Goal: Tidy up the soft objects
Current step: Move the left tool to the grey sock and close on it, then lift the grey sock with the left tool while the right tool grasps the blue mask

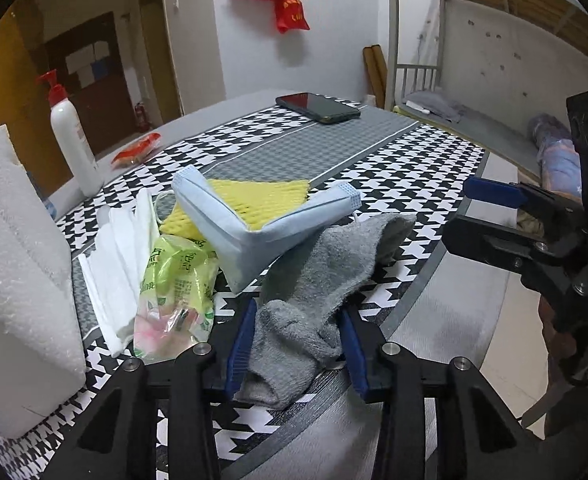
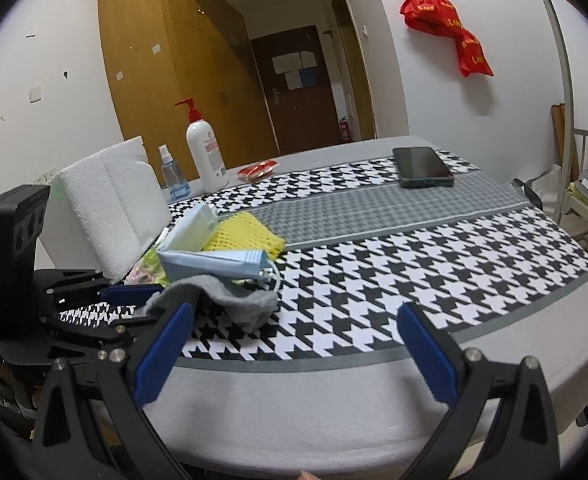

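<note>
left gripper [image 1: 300, 336]: blue pads seemingly clamping crumpled grey knit sock [image 1: 322, 288] | right gripper [image 2: 294, 352]: fingers spread, empty, above houndstooth cloth [image 2: 414, 264]

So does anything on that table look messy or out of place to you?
Yes: the soft things sit in a jumbled heap. The blue face mask is bent and propped up over the yellow mesh, leaning on the grey sock, which lies crumpled between the left gripper's fingers. Nothing looks spilled or broken.

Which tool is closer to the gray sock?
Left. The left tool has the gray sock between its blue fingers; the right tool stands open off to the side over the table edge.
</note>
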The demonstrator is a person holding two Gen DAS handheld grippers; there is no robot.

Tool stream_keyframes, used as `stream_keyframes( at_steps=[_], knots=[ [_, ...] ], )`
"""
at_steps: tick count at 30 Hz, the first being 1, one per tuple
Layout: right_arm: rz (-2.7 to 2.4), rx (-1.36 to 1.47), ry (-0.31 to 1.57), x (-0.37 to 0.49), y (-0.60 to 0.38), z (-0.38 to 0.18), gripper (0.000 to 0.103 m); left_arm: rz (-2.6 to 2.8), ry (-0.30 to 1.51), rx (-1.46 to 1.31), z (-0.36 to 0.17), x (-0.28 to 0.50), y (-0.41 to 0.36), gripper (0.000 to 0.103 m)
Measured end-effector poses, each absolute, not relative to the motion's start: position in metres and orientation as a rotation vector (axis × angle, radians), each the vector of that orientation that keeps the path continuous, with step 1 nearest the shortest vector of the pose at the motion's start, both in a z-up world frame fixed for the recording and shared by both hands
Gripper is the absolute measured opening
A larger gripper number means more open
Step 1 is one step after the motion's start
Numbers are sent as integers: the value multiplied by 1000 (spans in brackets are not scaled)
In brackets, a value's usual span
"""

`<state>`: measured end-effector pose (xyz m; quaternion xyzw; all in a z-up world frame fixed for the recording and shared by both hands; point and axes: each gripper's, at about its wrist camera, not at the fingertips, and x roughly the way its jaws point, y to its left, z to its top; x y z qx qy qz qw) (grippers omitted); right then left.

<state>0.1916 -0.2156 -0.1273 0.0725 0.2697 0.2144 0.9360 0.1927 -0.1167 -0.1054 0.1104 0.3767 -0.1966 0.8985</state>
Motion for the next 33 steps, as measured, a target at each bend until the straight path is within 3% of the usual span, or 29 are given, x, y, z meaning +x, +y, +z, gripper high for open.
stream_keyframes(
  at_steps=[2, 6, 12, 15, 33],
  knots=[
    [441, 151, 552, 191, -216, -129, 103, -409, 787, 243, -108, 194, -120, 52],
    [439, 157, 559, 192, -219, -132, 103, -398, 795, 254, -110, 196, -125, 50],
    [434, 172, 561, 190, -225, -133, 103, -425, 794, 243, -108, 195, -127, 25],
    [428, 178, 562, 189, -227, -134, 103, -452, 792, 236, -105, 193, -128, 20],
    [435, 125, 533, 168, -205, -112, 103, -460, 672, 157, -70, 136, -82, 19]
  ],
)
